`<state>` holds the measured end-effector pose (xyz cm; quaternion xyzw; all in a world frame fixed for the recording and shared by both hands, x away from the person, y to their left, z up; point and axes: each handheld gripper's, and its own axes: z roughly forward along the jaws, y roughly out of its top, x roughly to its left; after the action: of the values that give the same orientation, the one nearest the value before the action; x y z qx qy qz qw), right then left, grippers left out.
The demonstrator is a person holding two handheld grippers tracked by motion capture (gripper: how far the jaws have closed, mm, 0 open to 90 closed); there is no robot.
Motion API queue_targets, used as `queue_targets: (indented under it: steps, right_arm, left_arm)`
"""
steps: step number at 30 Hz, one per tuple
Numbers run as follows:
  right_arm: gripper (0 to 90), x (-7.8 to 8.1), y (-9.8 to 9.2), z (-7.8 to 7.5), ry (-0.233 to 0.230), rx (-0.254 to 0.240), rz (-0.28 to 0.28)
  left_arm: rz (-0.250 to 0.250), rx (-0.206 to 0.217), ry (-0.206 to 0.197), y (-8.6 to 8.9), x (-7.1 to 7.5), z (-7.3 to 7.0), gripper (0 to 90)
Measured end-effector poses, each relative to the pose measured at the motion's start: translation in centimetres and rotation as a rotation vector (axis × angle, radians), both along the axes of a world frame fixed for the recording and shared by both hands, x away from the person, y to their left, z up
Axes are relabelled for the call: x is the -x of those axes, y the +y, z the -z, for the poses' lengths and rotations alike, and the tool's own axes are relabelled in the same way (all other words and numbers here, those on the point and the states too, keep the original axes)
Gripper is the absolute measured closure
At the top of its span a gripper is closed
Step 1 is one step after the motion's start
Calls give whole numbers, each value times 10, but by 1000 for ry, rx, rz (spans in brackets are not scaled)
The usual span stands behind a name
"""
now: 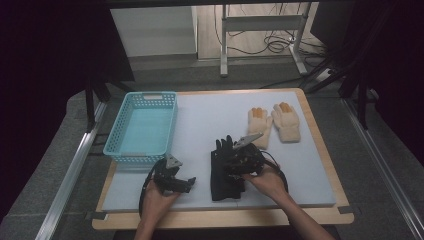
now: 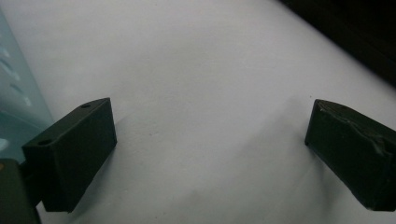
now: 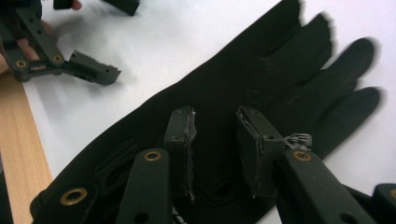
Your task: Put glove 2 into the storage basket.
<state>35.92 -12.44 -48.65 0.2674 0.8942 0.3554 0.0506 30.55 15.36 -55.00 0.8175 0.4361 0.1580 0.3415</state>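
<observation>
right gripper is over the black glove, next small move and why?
Probably lower the right gripper a little and close on the black glove. Its jaws stand slightly apart just above the glove's palm with nothing pinched. The glove lies flat on the mat, and the blue basket sits nearby.

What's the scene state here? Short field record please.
surface: white mat on a wooden table
work item: black glove, flat on the mat, palm area under the right hand-held gripper
right hand-held gripper: above the glove, jaws partly apart, nothing pinched between them
left hand-held gripper: jaws wide apart over bare mat, nothing between them
basket: light blue, at the mat's left, looks empty
other items: pair of cream gloves, orange fingertips, beyond the black glove
</observation>
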Motion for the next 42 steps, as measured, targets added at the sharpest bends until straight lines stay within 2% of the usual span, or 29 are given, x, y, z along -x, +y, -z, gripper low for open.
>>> queue_targets:
  steps: [6, 9, 14, 17, 21, 23, 26, 27, 28, 29, 30, 32, 36, 39, 42]
  right_arm:
    - [622, 3, 23, 12, 3, 16, -45]
    - [596, 3, 29, 11, -4, 24, -57]
    - [584, -4, 18, -5, -55, 17, -26]
    - [587, -10, 7, -9, -65, 18, -4]
    - [578, -19, 0, -2, -62, 16, 23]
    - [527, -23, 3, 4, -56, 10, 23]
    - [496, -26, 11, 16, -65, 51, 14]
    - [506, -26, 14, 20, -72, 67, 6]
    - [556, -25, 16, 23, -79, 70, -3]
    - [676, -24, 15, 25, -64, 47, -12]
    - [734, -24, 15, 26, -42, 31, -17]
    - [861, -21, 16, 26, -38, 30, -19]
    - [882, -17, 18, 23, -62, 65, -19]
    - [885, -12, 18, 17, -78, 52, 0]
    - [885, -7, 14, 7, -67, 25, 23]
  left_arm:
    - [0, 0, 0, 0, 0, 0, 26]
    - [-1, 2, -1, 0, 0, 0, 26]
    - [-1, 3, -1, 0, 0, 0, 26]
    - [-2, 3, -1, 0, 0, 0, 26]
    - [-2, 4, -1, 0, 0, 0, 26]
    - [-2, 4, 0, 0, 0, 0, 26]
    - [-1, 2, 1, 0, 0, 0, 26]
    - [-1, 1, 1, 0, 0, 0, 26]
    - [-1, 0, 1, 0, 0, 0, 26]
    - [-1, 0, 1, 0, 0, 0, 26]
    - [-1, 0, 1, 0, 0, 0, 26]
    - [-1, 0, 1, 0, 0, 0, 26]
    - [-1, -1, 0, 0, 0, 0, 26]
    - [0, 0, 1, 0, 0, 0, 26]
    - [-1, 2, 1, 0, 0, 0, 25]
